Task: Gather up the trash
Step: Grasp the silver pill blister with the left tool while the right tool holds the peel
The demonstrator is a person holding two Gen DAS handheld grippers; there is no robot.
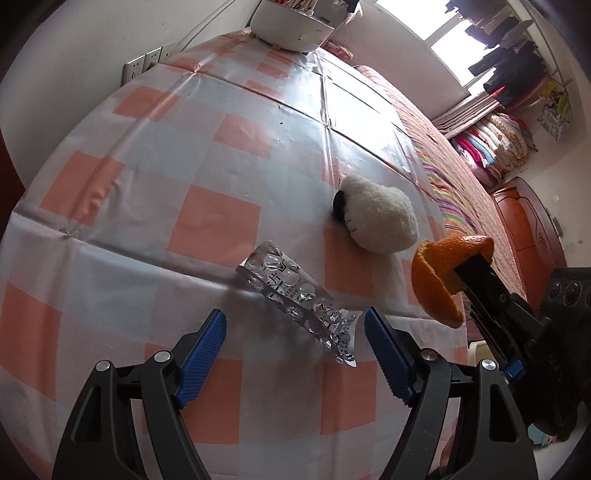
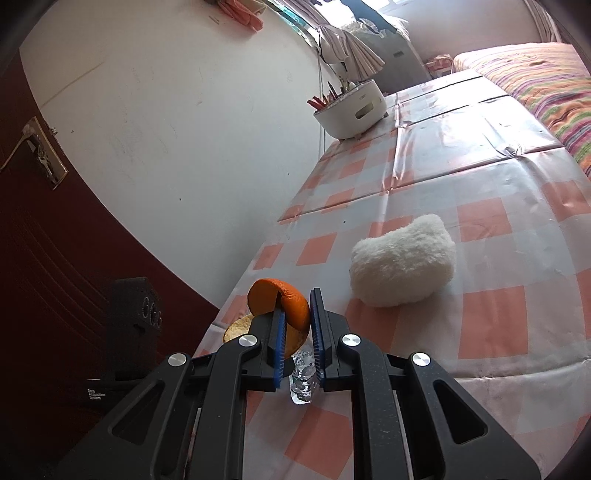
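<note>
Along the right side of the left wrist view, the checked worktop ends at an edge against a striped bed; its far end meets the wall by a white basket. Wide bare cloth lies at centre and upper left. At lower centre, a blister pack lies on the cloth, its long axis running from upper left to lower right, between the spread fingers of the left gripper, untouched. A fluffy white toy sits just beyond it. At right, the right gripper is clamped on an orange peel, held clear of the cloth, its orange skin uppermost.
</note>
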